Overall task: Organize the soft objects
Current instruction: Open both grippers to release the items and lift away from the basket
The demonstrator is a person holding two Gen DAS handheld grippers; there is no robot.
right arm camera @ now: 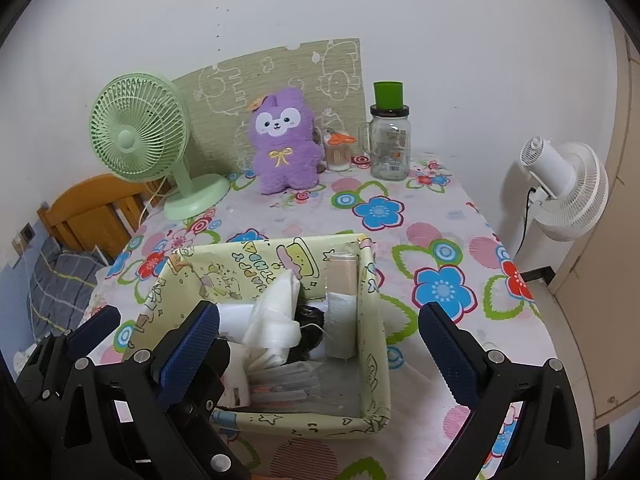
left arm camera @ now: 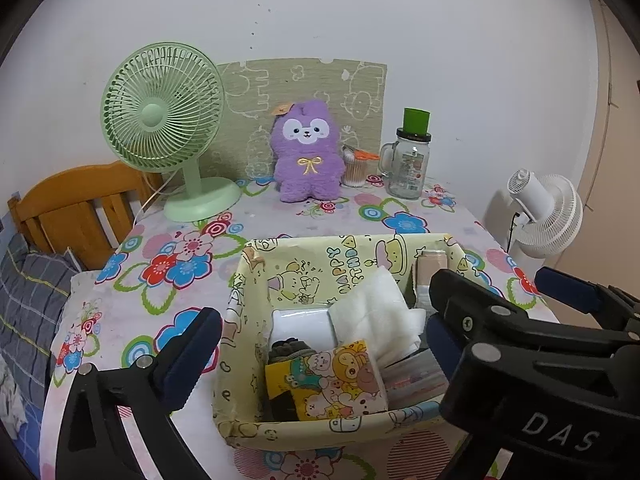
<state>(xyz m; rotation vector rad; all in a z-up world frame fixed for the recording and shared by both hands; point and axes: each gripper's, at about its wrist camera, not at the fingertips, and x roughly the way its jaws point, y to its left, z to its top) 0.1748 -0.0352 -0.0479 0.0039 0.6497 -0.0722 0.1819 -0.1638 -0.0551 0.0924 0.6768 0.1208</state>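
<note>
A yellow cartoon-print box (left arm camera: 312, 426) (right arm camera: 374, 344) sits on the flowered table in front of both grippers. It holds a white foam wad (left arm camera: 374, 314) (right arm camera: 276, 320), a cartoon tissue pack (left arm camera: 332, 376), dark socks (left arm camera: 286, 350), a white packet and a beige roll (right arm camera: 340, 280). A purple plush toy (left arm camera: 306, 152) (right arm camera: 282, 146) stands upright at the far edge. My left gripper (left arm camera: 316, 344) is open, its jaws astride the box. My right gripper (right arm camera: 320, 344) is open and empty, also around the box; it shows at the right of the left wrist view.
A green desk fan (left arm camera: 160, 120) (right arm camera: 138, 136) stands back left. A glass mug jar with a green cup on top (left arm camera: 408, 160) (right arm camera: 390, 140) and a cotton-swab jar (left arm camera: 355, 168) stand back right. A white fan (right arm camera: 568, 184) is off the right edge, a wooden bed frame (left arm camera: 76, 208) to the left.
</note>
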